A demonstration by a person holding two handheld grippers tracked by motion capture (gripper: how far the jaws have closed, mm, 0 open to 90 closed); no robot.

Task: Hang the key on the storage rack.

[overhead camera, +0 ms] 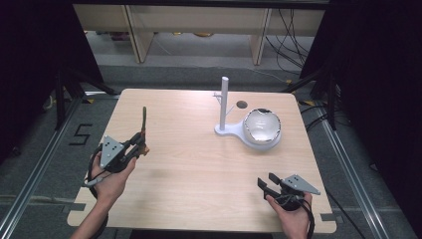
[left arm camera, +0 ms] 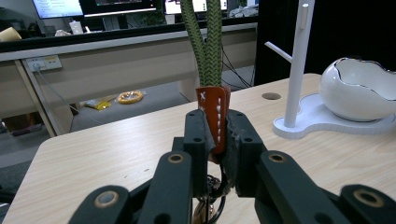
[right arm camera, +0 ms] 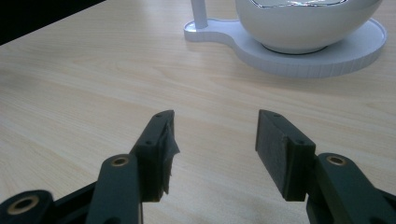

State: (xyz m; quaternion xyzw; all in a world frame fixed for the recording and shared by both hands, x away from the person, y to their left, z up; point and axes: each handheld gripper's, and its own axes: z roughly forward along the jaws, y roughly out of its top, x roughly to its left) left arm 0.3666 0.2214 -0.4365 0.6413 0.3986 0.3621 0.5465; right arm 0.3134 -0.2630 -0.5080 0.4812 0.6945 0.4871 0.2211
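Observation:
My left gripper [overhead camera: 141, 143] [left arm camera: 215, 122] is shut on a keychain strap [left arm camera: 212, 112]: an orange leather tab with white stitching, from which a green braided cord [left arm camera: 205, 44] [overhead camera: 144, 118] rises upright. A metal ring hangs below the jaws. It is held above the table's left side. My right gripper [overhead camera: 267, 182] [right arm camera: 214, 140] stands open near the front right edge, with nothing between its jaws, pointing toward the white stand. The white stand [overhead camera: 225, 102] [left arm camera: 296, 65] has an upright post with a side peg, and its base carries a white egg-shaped bowl [overhead camera: 262, 127] [left arm camera: 359, 88] [right arm camera: 299, 23].
The light wooden table [overhead camera: 199, 164] has a small round hole [overhead camera: 242, 104] behind the stand. Beyond its far edge are desk legs and cables on the floor. Dark frames stand at both sides.

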